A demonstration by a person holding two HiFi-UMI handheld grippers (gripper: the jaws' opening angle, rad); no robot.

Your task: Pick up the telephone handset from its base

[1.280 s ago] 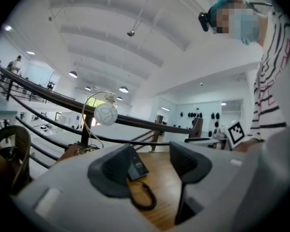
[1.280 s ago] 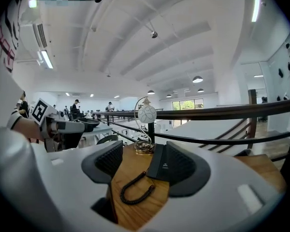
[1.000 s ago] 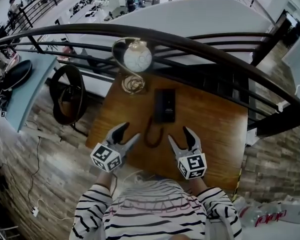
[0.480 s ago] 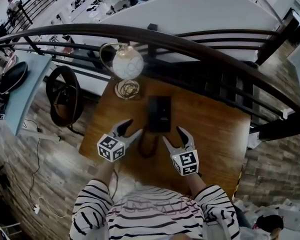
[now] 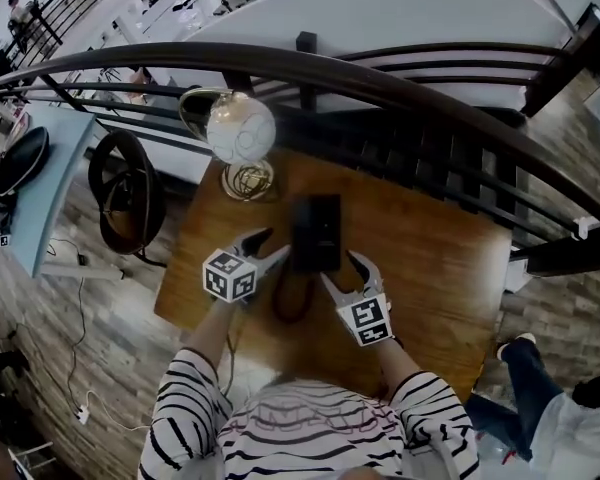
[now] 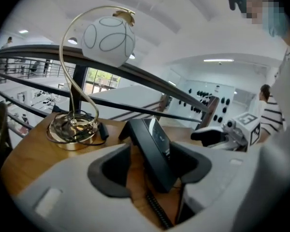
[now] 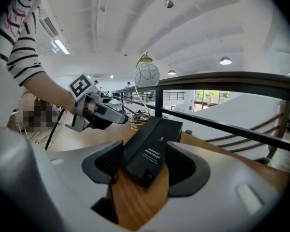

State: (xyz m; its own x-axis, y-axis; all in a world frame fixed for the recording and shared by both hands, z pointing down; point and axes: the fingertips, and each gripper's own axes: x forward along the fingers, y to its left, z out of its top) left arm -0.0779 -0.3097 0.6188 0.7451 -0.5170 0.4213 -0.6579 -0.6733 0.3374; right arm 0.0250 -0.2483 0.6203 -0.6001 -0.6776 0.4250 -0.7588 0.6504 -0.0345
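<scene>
Wooden table: left gripper, right gripper wide open, flanking black telephone.

Wooden table set against a dark curved railing. Grey-brown plank floor all round. Pale blue desk off to the left, with a black hoop-shaped thing between desk and table. White globe lamp on a brass base at the table's far left corner. Beyond the railing, an open office on a lower level. Overhead, white ceiling with round lights.
</scene>
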